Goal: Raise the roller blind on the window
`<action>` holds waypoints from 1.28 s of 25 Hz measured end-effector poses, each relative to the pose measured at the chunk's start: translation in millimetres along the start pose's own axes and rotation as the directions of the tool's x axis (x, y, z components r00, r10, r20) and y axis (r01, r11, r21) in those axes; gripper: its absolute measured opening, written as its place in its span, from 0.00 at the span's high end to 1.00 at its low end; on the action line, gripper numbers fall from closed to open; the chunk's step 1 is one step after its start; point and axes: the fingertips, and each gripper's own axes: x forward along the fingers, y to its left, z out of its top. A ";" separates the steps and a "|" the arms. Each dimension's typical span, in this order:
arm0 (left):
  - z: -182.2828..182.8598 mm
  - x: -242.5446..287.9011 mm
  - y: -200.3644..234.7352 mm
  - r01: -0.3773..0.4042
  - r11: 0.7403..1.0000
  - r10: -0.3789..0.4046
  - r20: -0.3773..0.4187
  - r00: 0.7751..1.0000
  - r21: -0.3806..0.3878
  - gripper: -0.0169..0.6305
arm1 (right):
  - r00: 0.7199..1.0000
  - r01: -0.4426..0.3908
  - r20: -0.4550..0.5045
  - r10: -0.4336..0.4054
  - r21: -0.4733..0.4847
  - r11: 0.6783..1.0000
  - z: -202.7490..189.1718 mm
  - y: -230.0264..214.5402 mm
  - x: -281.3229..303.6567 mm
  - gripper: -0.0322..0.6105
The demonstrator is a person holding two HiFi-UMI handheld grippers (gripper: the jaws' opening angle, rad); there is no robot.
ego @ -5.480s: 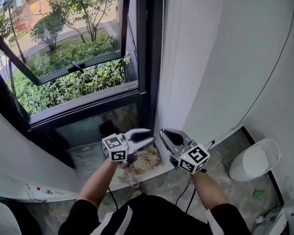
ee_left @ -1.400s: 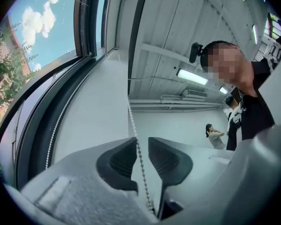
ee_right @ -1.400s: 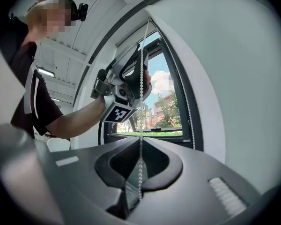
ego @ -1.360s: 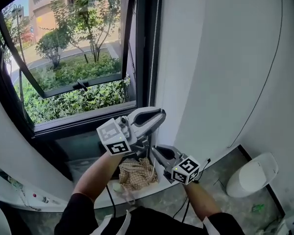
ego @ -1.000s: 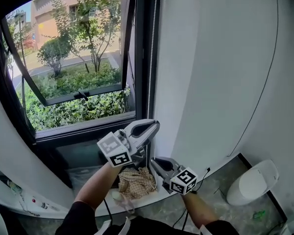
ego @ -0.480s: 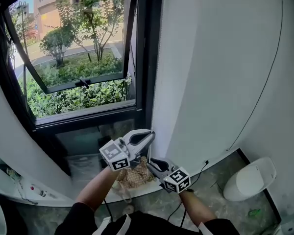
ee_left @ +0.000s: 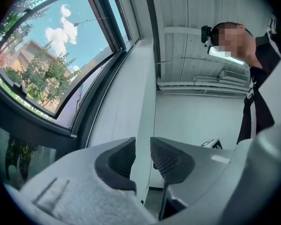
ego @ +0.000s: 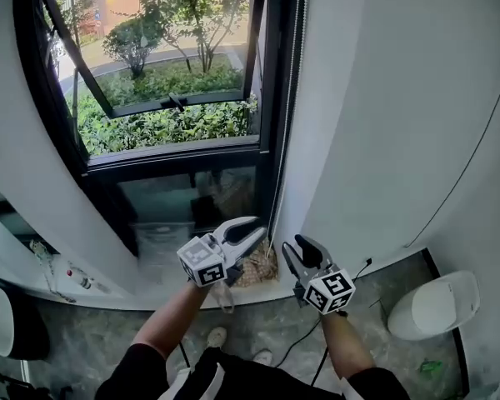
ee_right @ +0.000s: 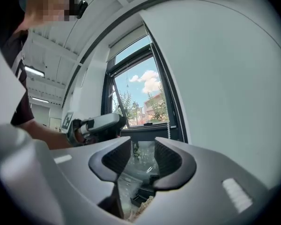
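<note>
Roller blind first: I take it to be the pale strip across the very top of the tall black metal window frame, seen in my right gripper view. Below that strip the glass is bare, and the trees and hedge outside show through it. I cannot make out the blind's lower edge any more exactly than that.

The thin white bead chain that drives the blind hangs along the frame's right edge, close against the white wall. Neither of my claws touches it.

My left gripper sits low, just in front of the frame's bottom right corner. Its jaws have just been opening and now stand apart, with only the wall corner showing through the gap. My right gripper sits just right of that same corner. Its jaws have also just been spreading, and they hold nothing; through them I see only the lower pane.

So both claws are released. I judge this to be the let-go after a pull, with the raising largely done.

If the blind needs to go higher, one claw must reach up along the frame. It would clench on the correct strand of the chain and draw it straight down, so the beads do not slip.
</note>
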 end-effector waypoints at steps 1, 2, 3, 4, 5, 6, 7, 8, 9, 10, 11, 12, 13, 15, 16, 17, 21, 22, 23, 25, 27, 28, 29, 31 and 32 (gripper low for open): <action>-3.0 -9.6 -2.2 -0.007 1.000 0.006 -0.002 1.000 -0.013 0.82 | 1.000 -0.003 -0.003 0.003 0.011 1.000 -2.8 4.3 -4.2 0.74; -4.8 -19.8 -3.4 -0.017 1.000 0.017 0.002 1.000 -0.025 0.82 | 1.000 -0.007 -0.007 0.007 0.015 1.000 -5.5 9.7 -8.1 0.74; -5.3 -31.0 -3.7 -0.032 0.999 0.032 0.010 0.999 -0.036 0.82 | 1.000 -0.011 -0.009 0.011 0.015 1.000 -7.8 16.0 -12.2 0.75; -4.4 -43.1 -3.8 -0.051 0.998 0.051 0.019 0.998 -0.045 0.82 | 1.000 -0.016 -0.008 0.016 0.013 1.000 -9.4 23.3 -16.8 0.77; -2.1 -55.9 -4.0 -0.071 0.996 0.072 0.027 0.997 -0.049 0.82 | 1.000 -0.020 -0.004 0.020 0.013 1.000 -10.3 31.0 -21.9 0.77; 1.7 -69.0 -4.3 -0.092 0.994 0.094 0.034 0.995 -0.051 0.82 | 1.000 -0.025 0.002 0.025 0.015 1.000 -10.5 38.7 -27.3 0.79; 6.0 -82.4 -4.5 -0.112 0.993 0.114 0.041 0.993 -0.049 0.82 | 1.000 -0.027 0.009 0.027 0.019 0.999 -9.9 45.8 -32.5 0.81; 9.6 -96.5 -4.0 -0.131 0.990 0.133 0.046 0.990 -0.043 0.82 | 1.000 -0.026 0.017 0.025 0.025 0.999 -8.9 52.1 -37.3 0.82; 12.8 -111.0 -3.2 -0.153 0.988 0.155 0.047 0.987 -0.034 0.82 | 1.000 -0.020 0.023 0.019 0.033 0.999 -7.6 57.9 -41.6 0.83; 16.3 -125.6 -2.5 -0.180 0.983 0.181 0.042 0.983 -0.022 0.82 | 0.999 -0.013 0.030 0.012 0.044 0.999 -6.0 63.9 -45.5 0.85; 19.2 -140.1 -2.1 -0.209 0.978 0.209 0.035 0.977 -0.005 0.82 | 0.999 -0.006 0.037 0.004 0.058 0.998 -4.3 70.1 -49.2 0.85; 21.3 -154.4 -2.1 -0.238 0.971 0.238 0.024 0.971 0.020 0.82 | 0.999 0.002 0.045 -0.005 0.071 0.997 -3.0 76.3 -52.9 0.87; 22.7 -168.2 -2.5 -0.269 0.962 0.269 0.010 0.963 0.052 0.85 | 0.999 0.010 0.053 -0.014 0.079 0.997 -2.7 81.9 -56.4 0.88; 23.9 -194.7 -4.4 -0.321 0.940 0.324 -0.008 0.946 0.117 0.89 | 0.997 0.034 0.068 -0.040 0.087 0.996 -4.3 92.8 -63.4 0.90; 24.4 -207.8 -6.5 -0.341 0.929 0.346 -0.009 0.938 0.143 0.93 | 0.995 0.050 0.076 -0.057 0.093 0.994 -5.4 98.9 -67.4 0.92; 25.9 -220.7 -9.6 -0.357 0.920 0.363 -0.005 0.932 0.161 0.96 | 0.994 0.065 0.084 -0.073 0.103 0.993 -6.6 105.4 -71.8 0.93; 35.2 -269.9 -27.0 -0.396 0.906 0.395 0.034 0.918 0.153 0.97 | 0.991 0.083 0.095 -0.095 0.123 0.989 -15.4 133.5 -89.4 0.95; 37.1 -281.6 -31.5 -0.400 0.904 0.398 0.042 0.916 0.149 0.97 | 0.991 0.080 0.093 -0.091 0.113 0.990 -17.0 141.2 -92.3 0.95; 39.5 -292.7 -36.3 -0.405 0.902 0.402 0.050 0.914 0.149 0.97 | 0.992 0.078 0.091 -0.087 0.100 0.992 -17.8 148.4 -94.6 0.95; 41.6 -314.1 -44.8 -0.425 0.893 0.420 0.065 0.905 0.152 0.97 | 0.992 0.076 0.090 -0.083 0.083 0.994 -17.4 159.3 -98.8 0.95; 38.4 -333.5 -50.2 -0.453 0.878 0.447 0.075 0.892 0.153 0.97 | 0.991 0.072 0.105 -0.081 0.090 0.993 -14.8 165.2 -101.1 0.95; 36.6 -340.0 -52.2 -0.469 0.871 0.462 0.078 0.883 0.149 0.97 | 0.990 0.065 0.116 -0.076 0.092 0.994 -12.5 167.3 -100.5 0.95; 35.2 -344.2 -54.0 -0.485 0.863 0.478 0.080 0.875 0.145 0.97 | 0.990 0.054 0.125 -0.064 0.087 0.995 -10.0 169.3 -99.0 0.95; 32.1 -349.8 -56.4 -0.515 0.845 0.508 0.085 0.857 0.140 0.97 | 0.990 0.025 0.136 -0.033 0.058 0.998 -5.9 173.5 -93.7 0.95; 30.9 -351.8 -57.1 -0.529 0.838 0.521 0.091 0.849 0.136 0.97 | 0.990 0.011 0.138 -0.017 0.045 0.999 -5.1 174.9 -90.5 0.95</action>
